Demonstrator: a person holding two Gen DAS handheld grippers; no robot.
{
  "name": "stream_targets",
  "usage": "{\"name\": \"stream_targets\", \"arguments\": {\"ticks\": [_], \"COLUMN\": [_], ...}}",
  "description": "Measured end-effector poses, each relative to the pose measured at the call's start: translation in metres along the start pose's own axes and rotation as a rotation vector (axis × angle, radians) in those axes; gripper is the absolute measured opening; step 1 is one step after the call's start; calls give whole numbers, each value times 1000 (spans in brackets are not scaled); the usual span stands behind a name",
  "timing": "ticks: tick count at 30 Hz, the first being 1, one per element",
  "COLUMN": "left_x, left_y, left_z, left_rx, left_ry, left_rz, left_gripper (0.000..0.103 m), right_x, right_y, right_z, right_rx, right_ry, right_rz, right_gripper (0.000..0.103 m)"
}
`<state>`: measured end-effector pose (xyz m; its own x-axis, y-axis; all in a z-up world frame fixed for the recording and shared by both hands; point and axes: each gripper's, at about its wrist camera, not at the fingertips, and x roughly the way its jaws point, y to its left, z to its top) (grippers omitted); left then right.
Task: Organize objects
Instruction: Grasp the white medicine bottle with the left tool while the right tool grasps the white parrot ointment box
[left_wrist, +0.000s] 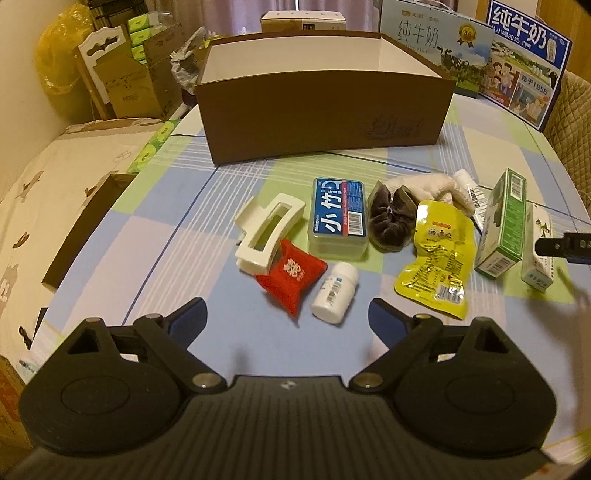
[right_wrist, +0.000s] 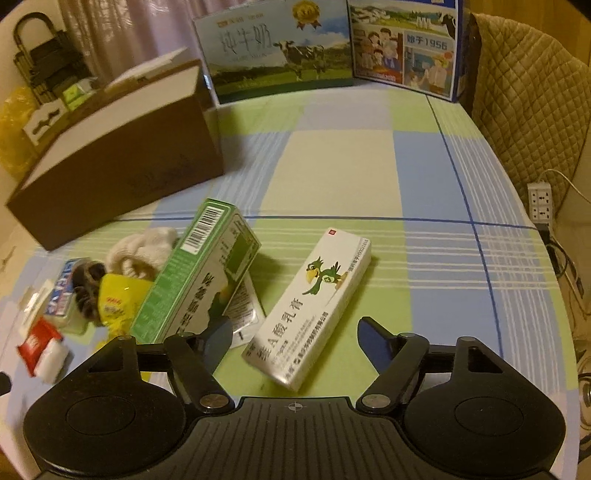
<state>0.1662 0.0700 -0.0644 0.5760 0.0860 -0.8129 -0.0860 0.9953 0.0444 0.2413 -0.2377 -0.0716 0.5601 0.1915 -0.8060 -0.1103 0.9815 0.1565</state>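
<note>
Brown cardboard forms the open box (left_wrist: 325, 122) at twelve o'clock in the left wrist view, its inside white, standing on a checked cloth (left_wrist: 221, 206) of pale blue, green and cream. Small things lie scattered on the cloth in front of it. From nine o'clock toward three: a cream hair claw (left_wrist: 266, 230) touching a red pouch (left_wrist: 291, 278), a white bottle (left_wrist: 335, 293) on its side, a clear case with a blue label (left_wrist: 339, 216), a dark scrunchie (left_wrist: 391, 218), a white knitted cloth (left_wrist: 428, 188), a yellow snack packet (left_wrist: 437, 258), and a green carton (left_wrist: 502, 225) leaning.

At six o'clock the left gripper (left_wrist: 288, 317) hovers with jaws spread wide and nothing between them; the bottle lies just beyond.

In the right wrist view, the green carton (right_wrist: 195, 273) sits at nine o'clock and a white box with a green parrot (right_wrist: 310, 306) lies flat at centre. The right gripper (right_wrist: 295, 341) has jaws partly open, straddling that box's near end without pressing it.
</note>
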Motion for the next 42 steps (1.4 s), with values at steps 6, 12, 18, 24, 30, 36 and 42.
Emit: {"name": "stream_targets", "arguments": {"ticks": [6,12,18,24,30,36,42], "left_x": [14,24,31,39,53,67,72], "left_y": [0,-3,-12,-26,-33,-37,-34], "left_z": [5,10,10,8,8,10,12], "left_rx": [46,103,199,327,387,397,360], "left_ry": [12,11,-12,-25,13,57,83], "left_rz": [-21,-47,-100,-152,-180,-189,-186], "left_gripper": [93,93,88,62,42,32,23], "right_x": [21,17,1,-18,-27,-28,-23], "right_y": [4,-5,-14,-26,-33,-33,-29], "right_z": [3,-3,-17,-37,-44,-40,-28], "right_rx": [13,9,-39,-19,11,13,-27], "right_ry": [29,55,94,123,132,125,102], "right_rz": [-36,-19,-22,-29,-28,-36,-43], "right_gripper": [64,43,37,37,37,38,43]}}
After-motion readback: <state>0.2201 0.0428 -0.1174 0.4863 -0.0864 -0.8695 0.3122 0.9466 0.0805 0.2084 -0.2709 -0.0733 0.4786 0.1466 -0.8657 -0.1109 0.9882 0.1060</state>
